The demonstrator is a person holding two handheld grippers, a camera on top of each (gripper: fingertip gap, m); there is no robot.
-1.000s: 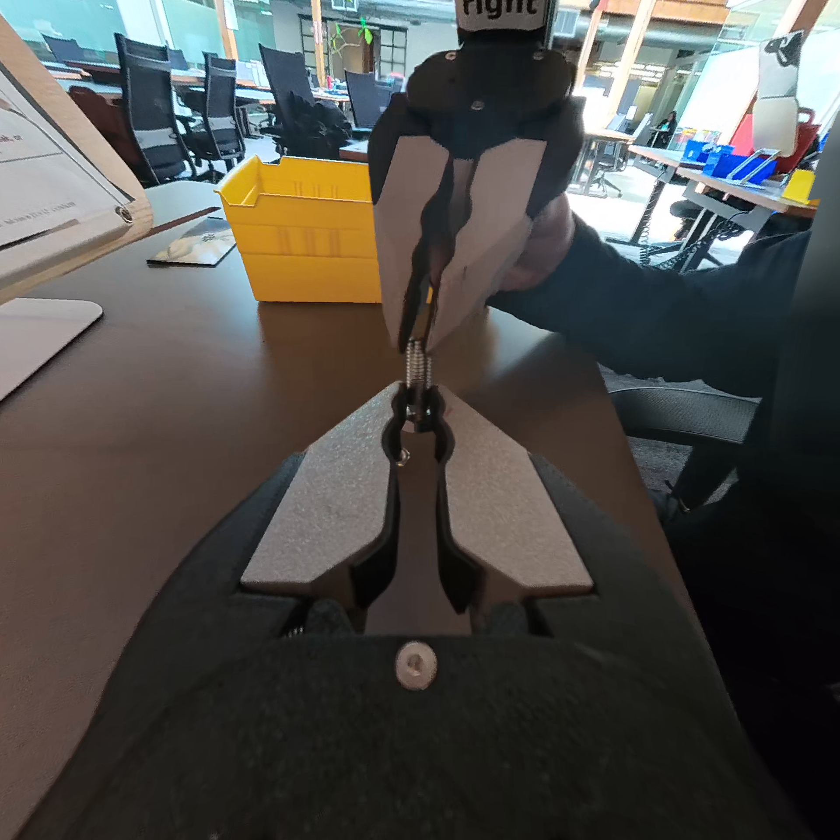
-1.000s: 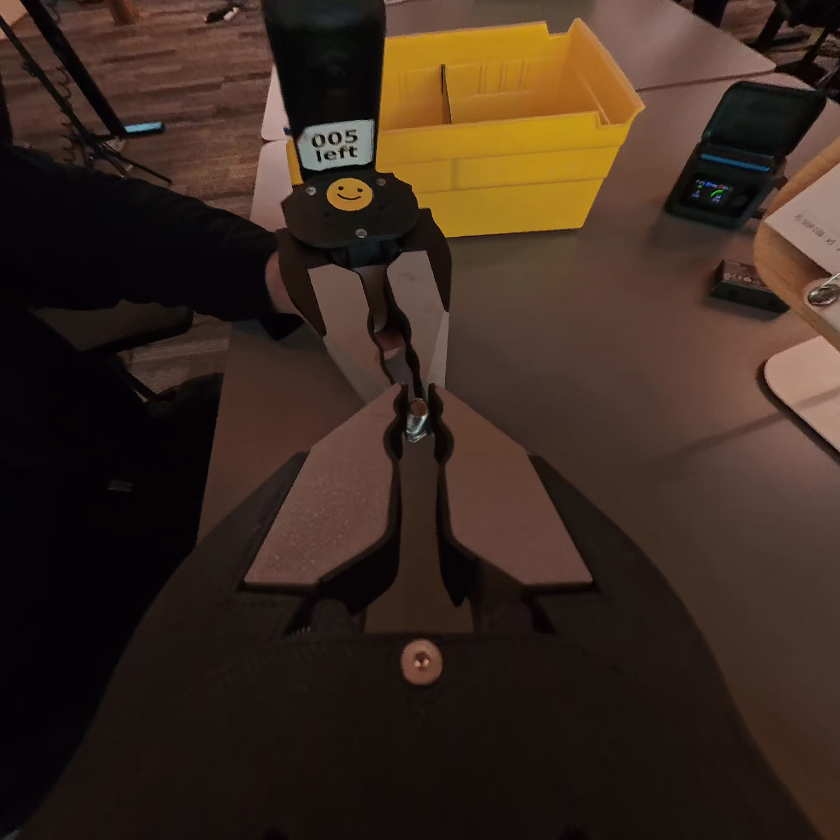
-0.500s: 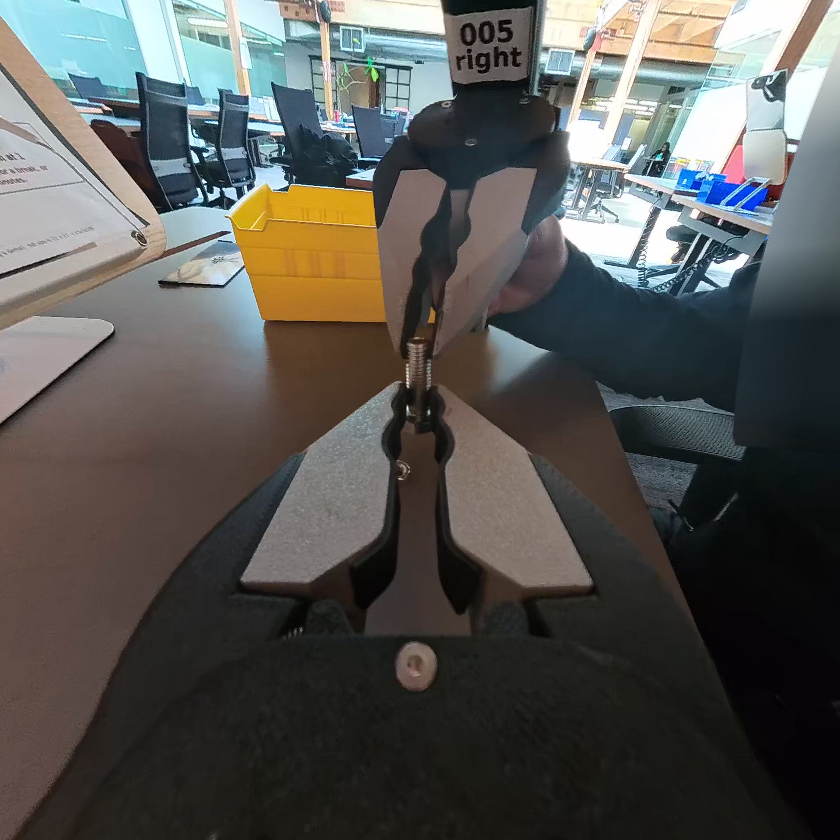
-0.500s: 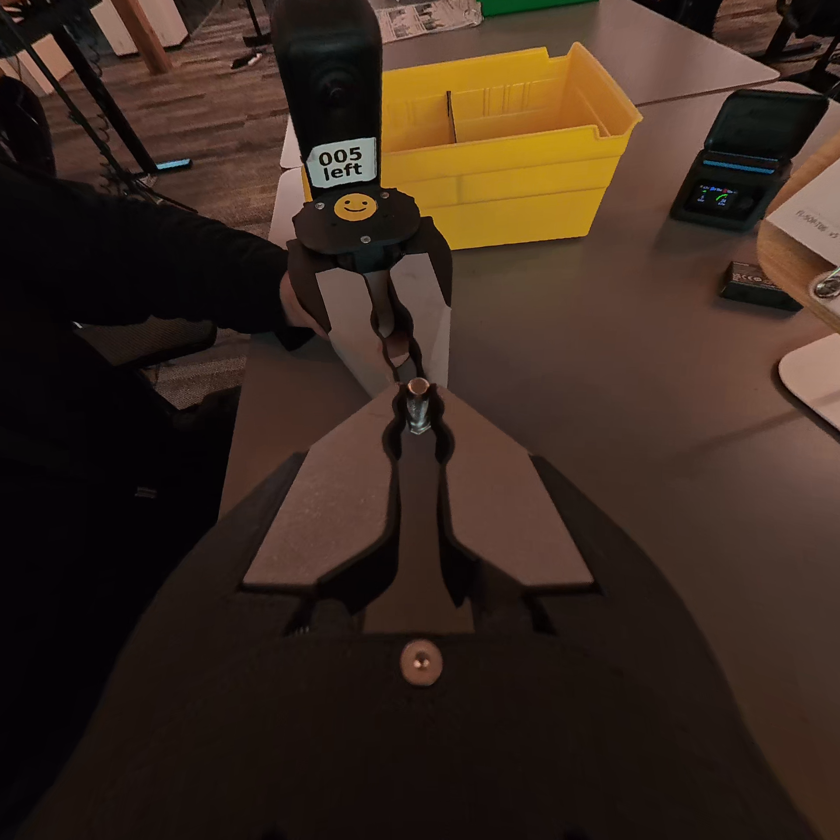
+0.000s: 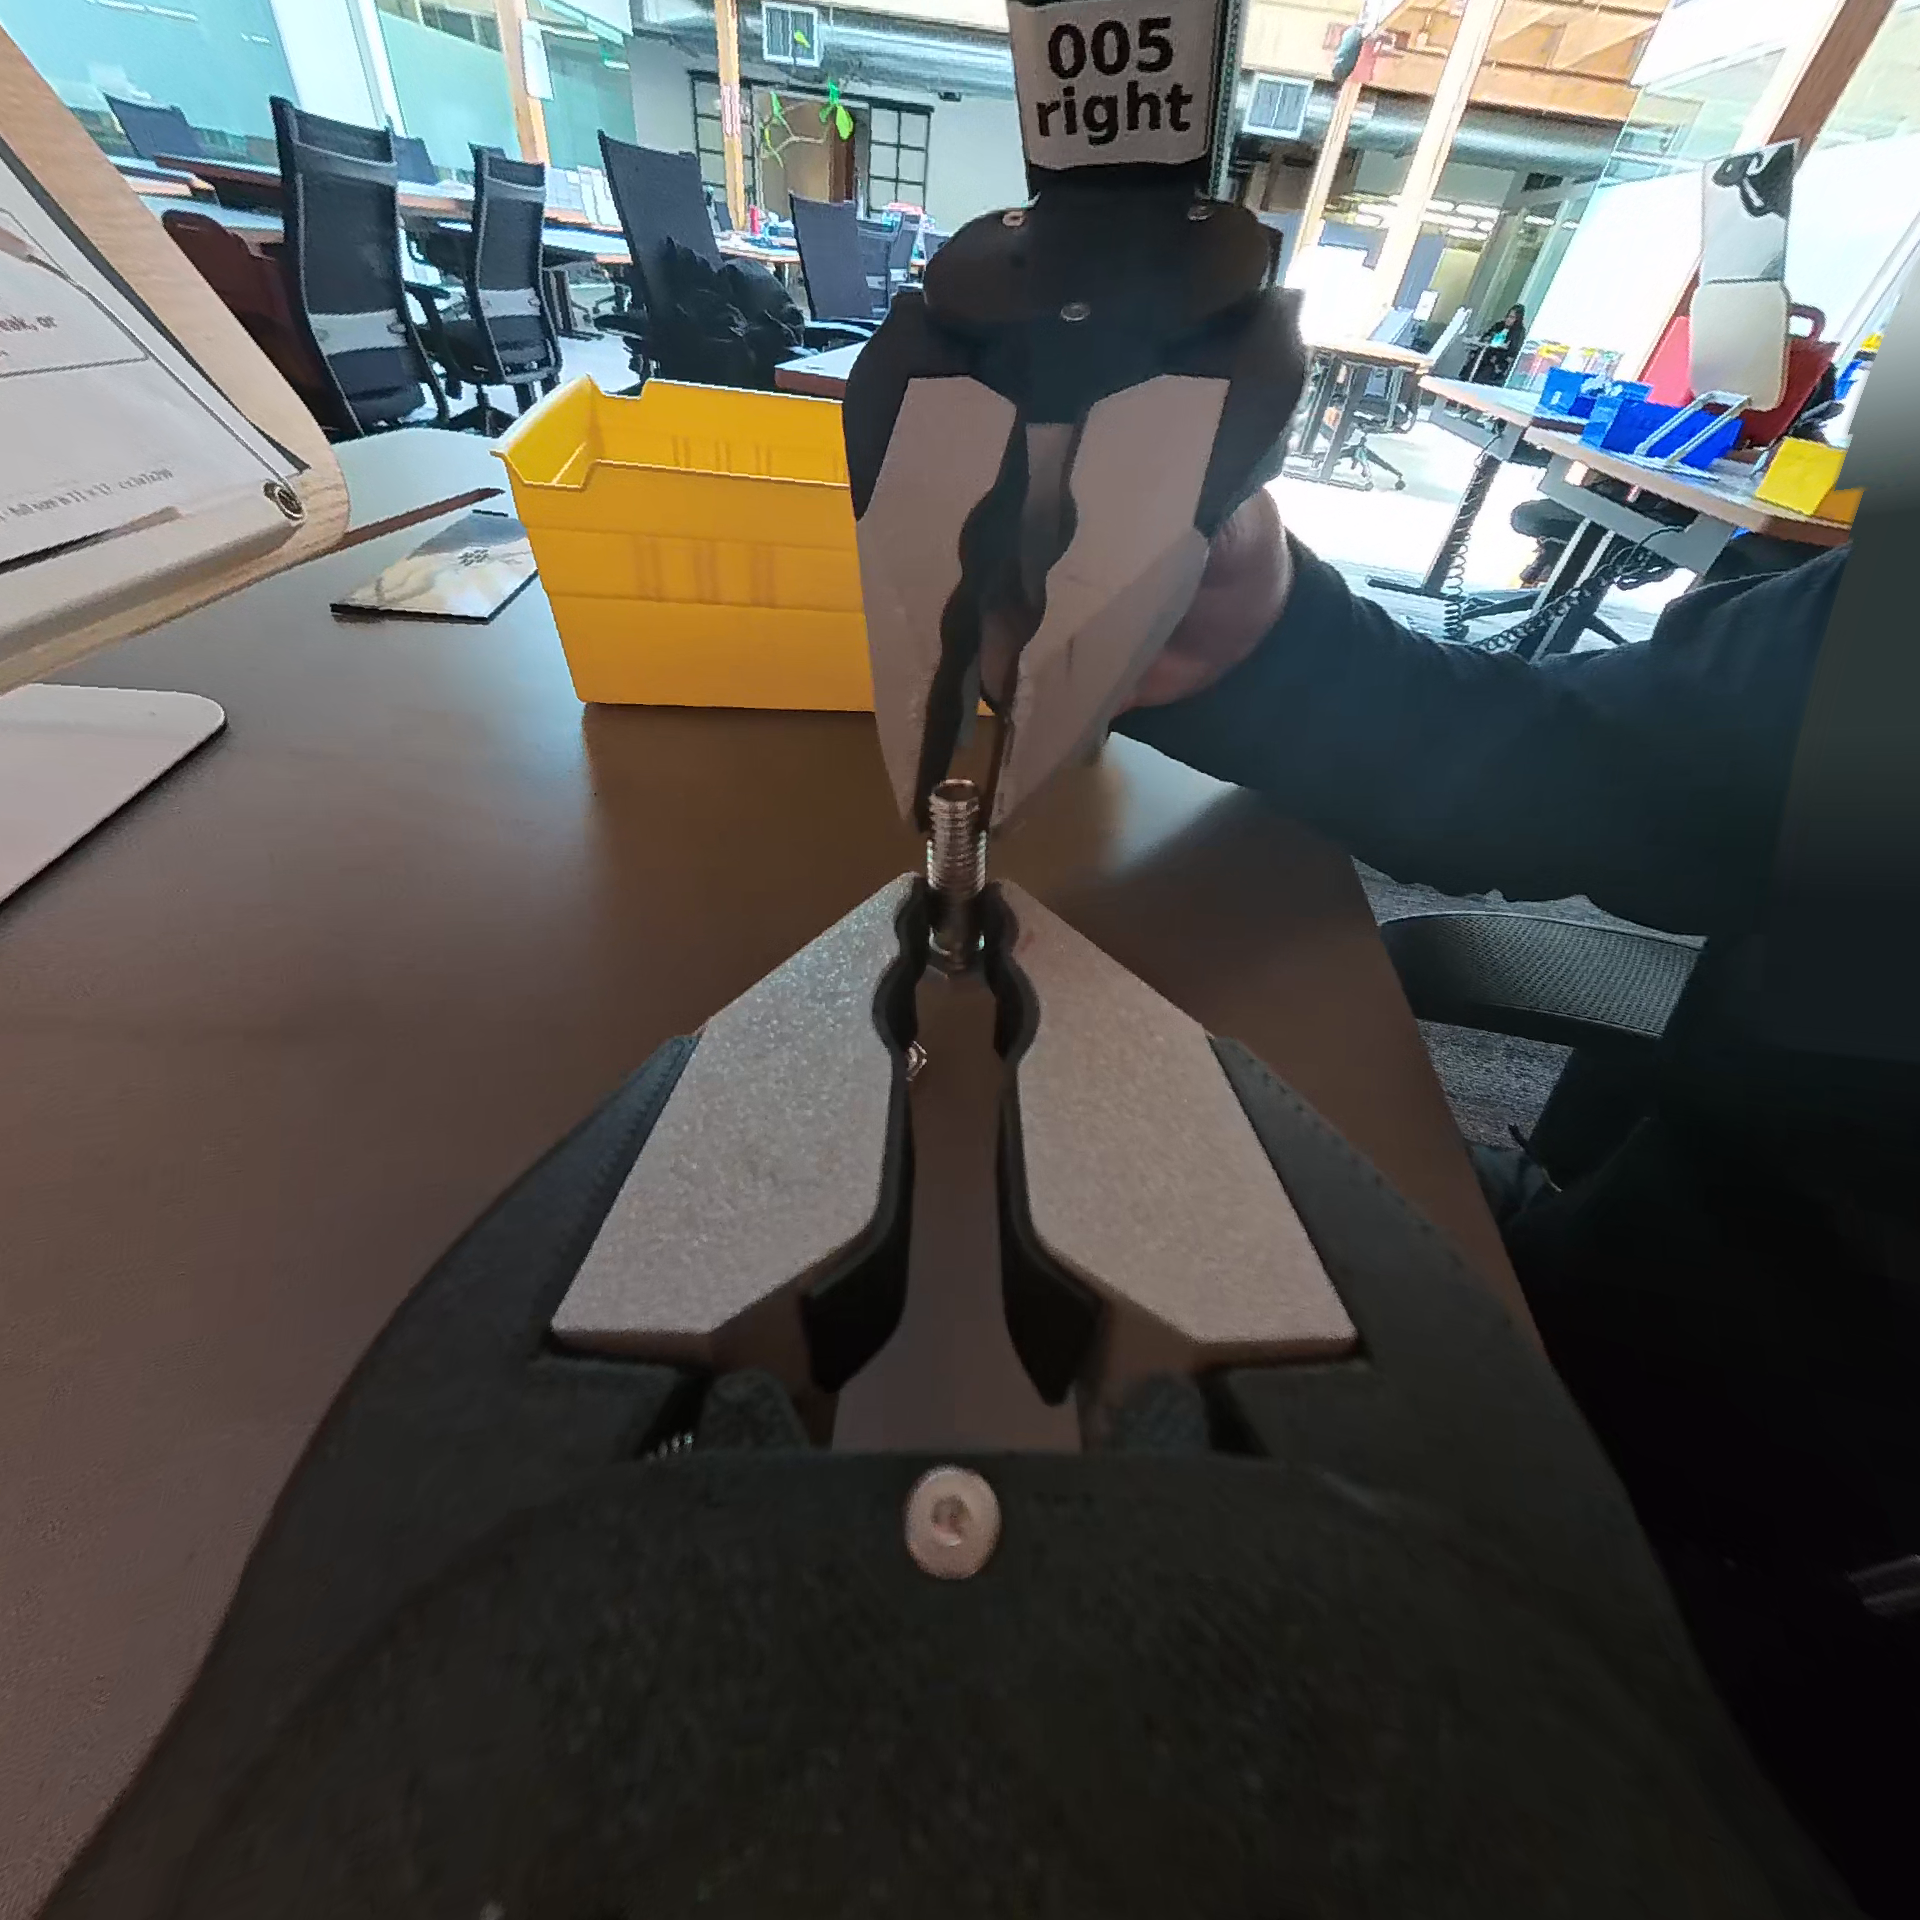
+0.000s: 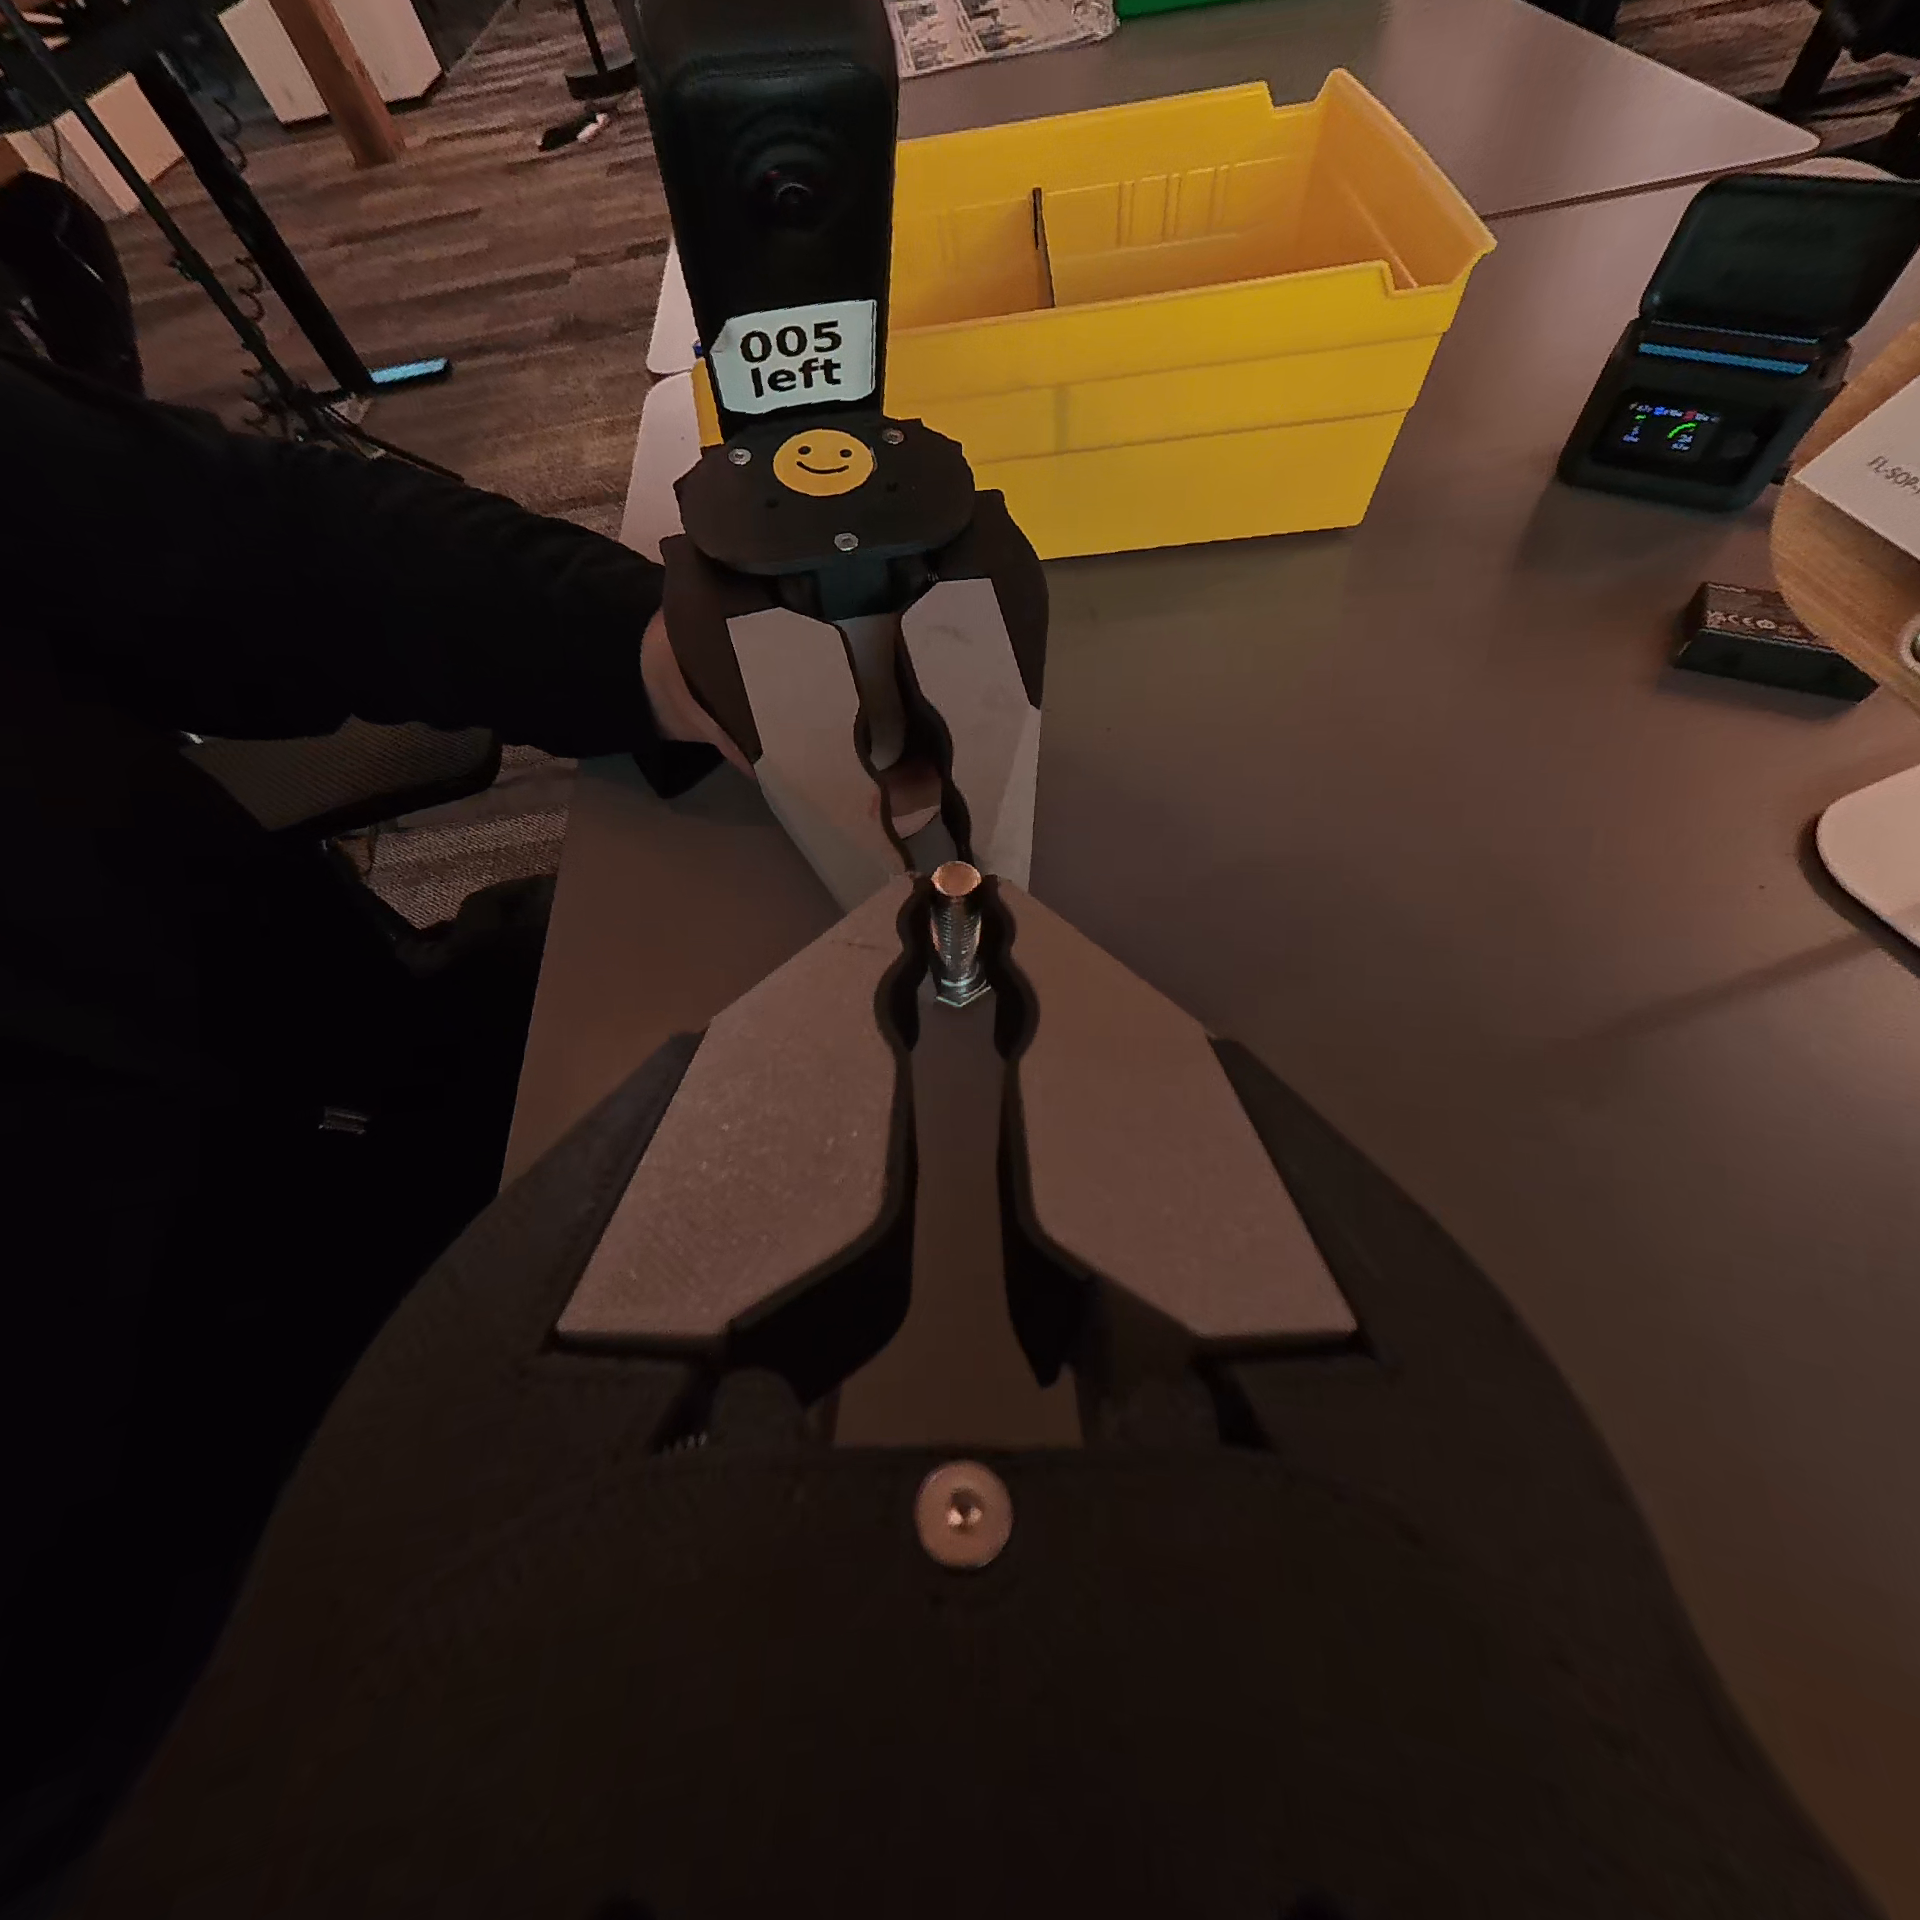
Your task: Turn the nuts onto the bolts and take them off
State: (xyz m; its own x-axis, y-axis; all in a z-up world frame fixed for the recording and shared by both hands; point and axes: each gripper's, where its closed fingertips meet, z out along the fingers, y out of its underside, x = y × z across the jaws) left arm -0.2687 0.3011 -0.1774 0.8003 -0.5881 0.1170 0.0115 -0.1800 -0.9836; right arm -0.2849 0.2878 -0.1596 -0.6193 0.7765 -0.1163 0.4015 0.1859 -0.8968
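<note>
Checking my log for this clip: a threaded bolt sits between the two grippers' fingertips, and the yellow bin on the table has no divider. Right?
Not quite. The yellow bin does have a divider inside it, as the right wrist view shows. The rest of the statement stands.

A dark brown counter fills the near ground. Beyond it lies an open office: black mesh chairs in rows by long desks at the far left, glass walls behind them, timber posts and bright daylight at the far right. In the right wrist view, grey-brown carpet covers the floor.
</note>
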